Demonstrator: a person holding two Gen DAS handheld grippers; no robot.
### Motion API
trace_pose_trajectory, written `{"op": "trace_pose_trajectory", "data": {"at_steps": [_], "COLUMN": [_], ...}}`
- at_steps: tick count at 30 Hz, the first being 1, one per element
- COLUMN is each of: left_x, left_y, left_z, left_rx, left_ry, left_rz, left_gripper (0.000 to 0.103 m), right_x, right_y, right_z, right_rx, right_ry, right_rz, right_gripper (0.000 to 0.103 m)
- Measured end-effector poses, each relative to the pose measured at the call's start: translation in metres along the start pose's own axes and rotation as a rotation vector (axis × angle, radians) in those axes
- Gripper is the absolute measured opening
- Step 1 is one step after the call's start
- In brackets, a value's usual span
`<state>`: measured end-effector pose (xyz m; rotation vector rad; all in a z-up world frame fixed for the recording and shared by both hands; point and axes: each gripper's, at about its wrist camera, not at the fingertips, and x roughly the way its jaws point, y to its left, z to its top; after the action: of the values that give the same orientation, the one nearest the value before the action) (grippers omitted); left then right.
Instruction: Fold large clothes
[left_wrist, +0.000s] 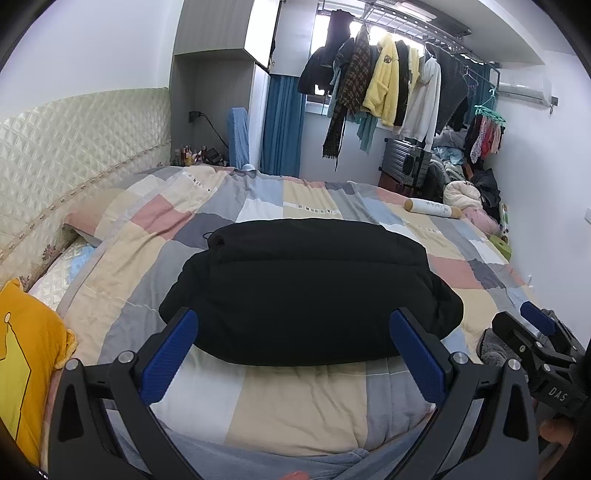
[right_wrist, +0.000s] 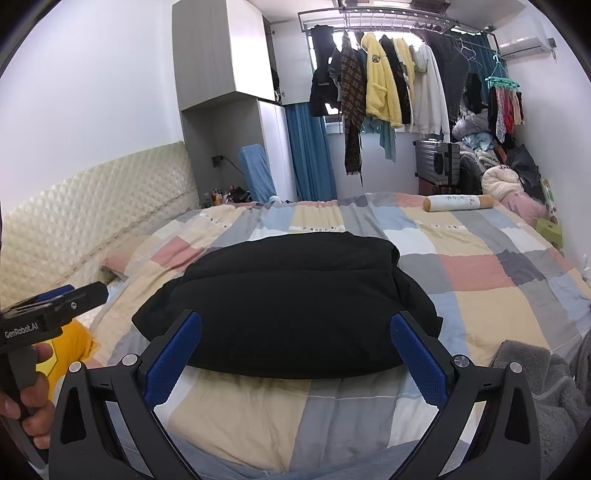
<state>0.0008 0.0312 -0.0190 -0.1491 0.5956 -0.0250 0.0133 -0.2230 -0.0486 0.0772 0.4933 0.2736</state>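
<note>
Blue pads on my left tongs (left_wrist: 293, 334) stand spread wide with nothing between them, and my right tongs (right_wrist: 295, 336) are spread the same way, also empty. Both hang just short of the near edge of the bundle (left_wrist: 310, 291), a black garment already folded into a thick, rounded block lying on the patchwork quilt (left_wrist: 303, 402) of the bed.

From either wrist the bundle lies straight ahead, and its long axis runs side to side, across my line of reach, so the near long edge faces me squarely. Seen from the left wrist, it sits a little to the right of centre; from the right wrist, a little to the left. It therefore lies between my two hands, with neither clearly nearer.

I judge the folding nearly done. Any further fold would call for one tongs at each end of that near edge.
</note>
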Motion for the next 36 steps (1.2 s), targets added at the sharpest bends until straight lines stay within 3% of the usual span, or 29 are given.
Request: {"op": "trace_pose_trajectory", "data": {"at_steps": [36], "left_x": [0.0008], "left_y": [0.0027], "left_z": [-0.0003], "left_rx": [-0.015], "left_ry": [0.002], "left_rz": [-0.010], "left_gripper": [0.103], "right_x": [-0.0010], "right_y": [-0.0002], "right_z": [-0.0010], "right_rx": [-0.005], "right_ry": [-0.001], "right_rz": [-0.004], "right_gripper": [0.103]}}
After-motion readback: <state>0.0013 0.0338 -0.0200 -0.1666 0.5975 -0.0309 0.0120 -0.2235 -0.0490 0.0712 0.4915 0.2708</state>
